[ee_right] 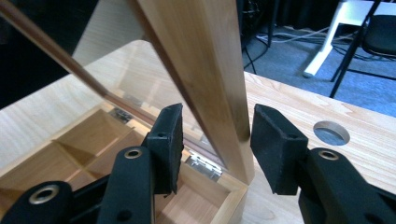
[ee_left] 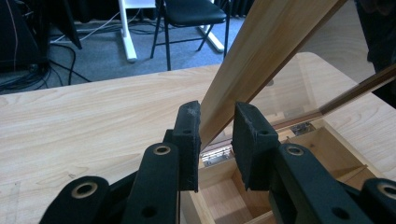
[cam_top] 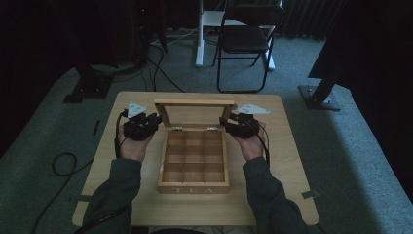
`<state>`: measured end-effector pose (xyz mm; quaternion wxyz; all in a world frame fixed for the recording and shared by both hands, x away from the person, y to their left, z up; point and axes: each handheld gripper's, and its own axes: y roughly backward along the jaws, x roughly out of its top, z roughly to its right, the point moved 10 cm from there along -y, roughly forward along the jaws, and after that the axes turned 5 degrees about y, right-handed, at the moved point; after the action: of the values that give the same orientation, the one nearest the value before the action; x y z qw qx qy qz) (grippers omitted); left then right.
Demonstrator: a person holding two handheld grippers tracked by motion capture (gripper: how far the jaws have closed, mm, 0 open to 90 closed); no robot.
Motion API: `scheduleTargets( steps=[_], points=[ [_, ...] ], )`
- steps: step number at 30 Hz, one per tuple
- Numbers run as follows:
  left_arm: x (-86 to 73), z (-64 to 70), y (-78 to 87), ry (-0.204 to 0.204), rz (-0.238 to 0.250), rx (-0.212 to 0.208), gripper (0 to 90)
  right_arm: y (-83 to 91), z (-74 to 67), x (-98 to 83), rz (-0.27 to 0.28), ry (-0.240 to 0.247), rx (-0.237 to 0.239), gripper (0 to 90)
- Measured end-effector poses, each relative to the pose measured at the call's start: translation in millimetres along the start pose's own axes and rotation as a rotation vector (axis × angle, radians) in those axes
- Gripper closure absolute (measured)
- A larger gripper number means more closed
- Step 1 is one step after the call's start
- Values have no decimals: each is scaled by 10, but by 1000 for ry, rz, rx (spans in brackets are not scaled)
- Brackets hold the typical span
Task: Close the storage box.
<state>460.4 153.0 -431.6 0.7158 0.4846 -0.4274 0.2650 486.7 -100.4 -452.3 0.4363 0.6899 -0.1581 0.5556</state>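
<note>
**Both grippers at the raised lid of the tea box**

The wooden tea box (cam_top: 193, 165) sits in the middle of the light wooden table (cam_top: 292, 161), its front marked "TEA" toward the person, its nine compartments bare. Its glass-paned lid (cam_top: 194, 113) stands raised at the back edge, on two metal hinges (ee_left: 217, 154).

The left gripper (cam_top: 155, 118) is at the lid's left frame bar; in the left gripper view that bar runs between the jaws, which are drawn in close on either side of it, seemingly pinching it. The right gripper (cam_top: 225, 122) is at the lid's right frame bar; in the right gripper view the bar stands between the jaws, with a visible gap on each side, so they are spread and not pressing.

A black folding chair (cam_top: 246, 39) stands on the carpet beyond the table.
</note>
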Motion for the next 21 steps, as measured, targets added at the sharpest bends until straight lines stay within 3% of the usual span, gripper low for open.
scheduleTargets(
  steps=[4, 7, 13, 21],
  points=[
    [-11, 5, 15, 8, 6, -5, 726, 76, -31, -9, -1, 28, 12, 543],
    [-31, 24, 27, 4, 7, -10, 738, 167, -48, 3, 7, 59, 1, 609],
    [-75, 51, 44, -6, 3, -17, 750, 248, -47, 1, 24, 62, -8, 711],
    [-154, 62, 74, -8, 1, -22, 763, 300, -72, -50, 34, 55, 12, 736]
  ],
)
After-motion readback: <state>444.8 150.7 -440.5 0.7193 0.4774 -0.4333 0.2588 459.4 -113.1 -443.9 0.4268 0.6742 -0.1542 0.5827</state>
